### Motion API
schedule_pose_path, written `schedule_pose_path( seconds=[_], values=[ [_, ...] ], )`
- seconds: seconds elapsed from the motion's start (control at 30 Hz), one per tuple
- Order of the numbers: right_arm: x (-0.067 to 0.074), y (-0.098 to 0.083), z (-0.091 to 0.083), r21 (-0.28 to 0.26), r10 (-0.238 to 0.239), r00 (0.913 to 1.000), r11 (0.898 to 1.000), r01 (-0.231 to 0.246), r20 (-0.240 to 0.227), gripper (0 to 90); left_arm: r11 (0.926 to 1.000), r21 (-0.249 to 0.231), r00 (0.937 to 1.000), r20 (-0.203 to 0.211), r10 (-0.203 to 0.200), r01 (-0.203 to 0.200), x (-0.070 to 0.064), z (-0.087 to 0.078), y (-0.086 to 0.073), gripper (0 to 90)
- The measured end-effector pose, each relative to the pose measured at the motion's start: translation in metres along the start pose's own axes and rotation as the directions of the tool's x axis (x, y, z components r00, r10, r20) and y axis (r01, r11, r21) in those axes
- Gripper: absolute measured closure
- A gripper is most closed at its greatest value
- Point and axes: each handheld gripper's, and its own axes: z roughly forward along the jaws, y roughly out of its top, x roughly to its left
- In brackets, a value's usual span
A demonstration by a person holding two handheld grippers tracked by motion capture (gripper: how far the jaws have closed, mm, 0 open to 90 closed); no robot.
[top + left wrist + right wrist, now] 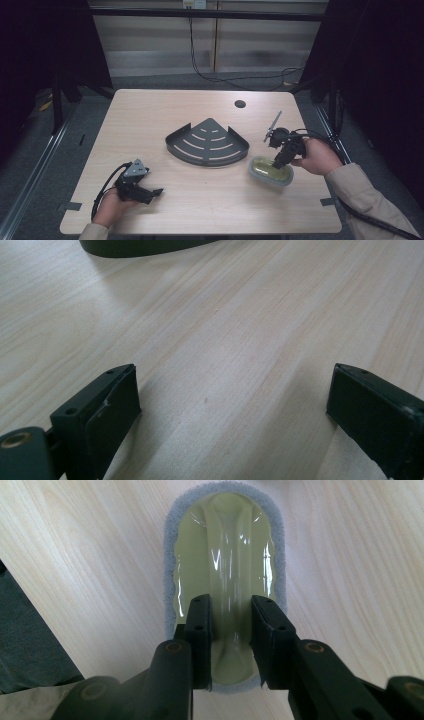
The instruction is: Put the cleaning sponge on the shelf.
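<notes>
Two tools are in my hands. My right tool (231, 630) is clamped on the raised handle of the sponge scrubber (225, 555), just right of the corner rack (207, 142) on the worktop (150, 110). My left tool (232, 405) stands wide apart, gripping nothing, near the rack's front left.

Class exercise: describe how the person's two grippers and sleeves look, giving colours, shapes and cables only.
Both are black. The left gripper carries a grey three-cornered plate on top and trails a black cable. The right gripper has flat rectangular black fingers with small screw holes. The person wears light beige sleeves.
</notes>
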Motion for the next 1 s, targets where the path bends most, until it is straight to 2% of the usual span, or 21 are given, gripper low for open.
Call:
schedule_pose_path(
  seconds=[0.4,0.57,1.0],
  values=[
    [-0.004,0.012,-0.008,0.007,0.038,0.9992,0.999,-0.038,0.009,71.4,1.0000,0.000,1.0000,0.002,-0.003,0.003,0.000,0.000,0.000,6.2],
    [-0.007,0.016,-0.011,-0.010,0.055,0.9985,0.998,-0.055,0.001,71.4,1.0000,0.001,1.0000,-0.001,0.001,-0.001,0.000,0.000,0.000,6.2],
    [-0.013,0.032,-0.021,-0.004,0.073,0.9971,0.997,-0.073,0.021,71.4,1.0000,0.002,1.0000,0.000,0.001,-0.001,0.000,0.000,0.000,6.2]
  ],
)
